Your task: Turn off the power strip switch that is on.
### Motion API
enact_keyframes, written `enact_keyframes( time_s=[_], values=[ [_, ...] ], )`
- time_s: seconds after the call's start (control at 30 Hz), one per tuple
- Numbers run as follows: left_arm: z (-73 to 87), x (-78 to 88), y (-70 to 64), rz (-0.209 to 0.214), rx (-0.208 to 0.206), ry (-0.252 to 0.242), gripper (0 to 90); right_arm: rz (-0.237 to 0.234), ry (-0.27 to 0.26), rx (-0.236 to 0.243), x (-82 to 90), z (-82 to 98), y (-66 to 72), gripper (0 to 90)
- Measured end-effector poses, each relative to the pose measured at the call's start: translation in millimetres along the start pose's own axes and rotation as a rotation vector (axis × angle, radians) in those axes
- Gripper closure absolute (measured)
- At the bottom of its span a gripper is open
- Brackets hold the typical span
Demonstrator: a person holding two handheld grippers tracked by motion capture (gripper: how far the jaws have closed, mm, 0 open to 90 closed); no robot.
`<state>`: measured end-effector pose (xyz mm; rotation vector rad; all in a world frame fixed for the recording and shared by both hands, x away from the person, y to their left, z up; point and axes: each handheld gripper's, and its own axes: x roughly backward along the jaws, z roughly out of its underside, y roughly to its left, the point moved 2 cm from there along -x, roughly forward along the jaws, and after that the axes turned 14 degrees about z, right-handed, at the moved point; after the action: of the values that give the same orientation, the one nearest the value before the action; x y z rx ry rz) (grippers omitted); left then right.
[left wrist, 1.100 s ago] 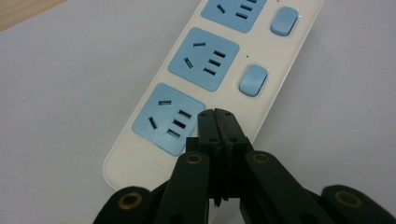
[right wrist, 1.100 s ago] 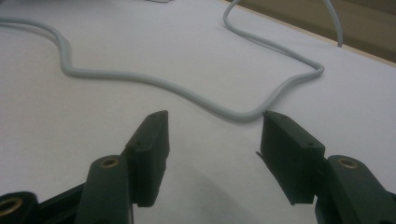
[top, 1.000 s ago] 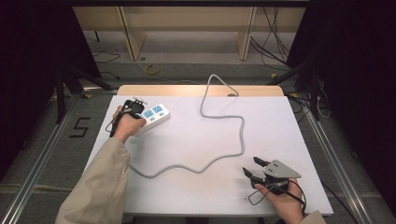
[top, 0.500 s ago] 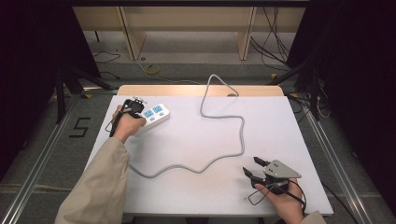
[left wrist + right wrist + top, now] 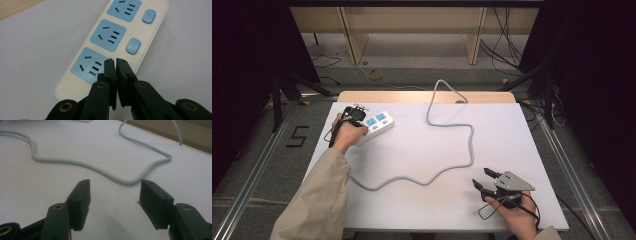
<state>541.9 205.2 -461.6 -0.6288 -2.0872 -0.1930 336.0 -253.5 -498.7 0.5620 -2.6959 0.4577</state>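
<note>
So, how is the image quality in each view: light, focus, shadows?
High view: white table evenly lit, surroundings dark. Left gripper view: power strip sharp, slightly dim, no glare. Right gripper view: jaws near the lens are soft, grey cable clearer, a faint shadow lies under the jaws.

Between the earlier pictures and now only the left tongs (image 5: 115, 61) change: their jaws have just been opening a sliver, a thin slit showing between the tips, nothing held between them, above the power strip (image 5: 113, 42).
</note>
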Motion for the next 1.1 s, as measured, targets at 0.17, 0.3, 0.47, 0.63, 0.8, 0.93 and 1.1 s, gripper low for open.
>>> enact_keyframes(
  time_s=[0.17, 0.3, 0.47, 0.63, 0.8, 0.93, 1.1],
  values=[
    [-1.2, 5.9, 1.0, -0.002, 0.004, -0.038, 83.2, 0.004, -0.004, -0.001, 0.1, -0.1, -0.5, 43.0],
    [-1.6, 11.3, 1.0, 0.004, 0.011, -0.067, 77.5, 0.004, -0.002, -0.002, -0.1, 0.0, -0.7, 43.0],
    [-2.3, 21.0, -1.6, 0.024, 0.015, -0.135, 67.0, 0.006, -0.002, -0.004, 0.1, 0.1, -0.8, 42.9],
    [-2.8, 31.5, -5.8, 0.068, -0.018, -0.204, 56.0, 0.006, -0.002, -0.004, -0.2, 0.2, -0.9, 42.9],
    [-2.2, 38.7, -8.4, 0.085, -0.015, -0.239, 48.3, 0.006, 0.000, -0.006, -0.4, 0.3, -0.9, 42.9],
    [-1.5, 43.3, -11.6, 0.080, -0.005, -0.261, 41.2, 0.007, 0.001, -0.006, -0.3, 0.3, -0.9, 42.8],
    [0.8, 48.2, -18.9, 0.092, -0.003, -0.268, 36.9, 0.006, 0.000, -0.004, -0.1, 0.3, -1.4, 42.8]
  ],
)
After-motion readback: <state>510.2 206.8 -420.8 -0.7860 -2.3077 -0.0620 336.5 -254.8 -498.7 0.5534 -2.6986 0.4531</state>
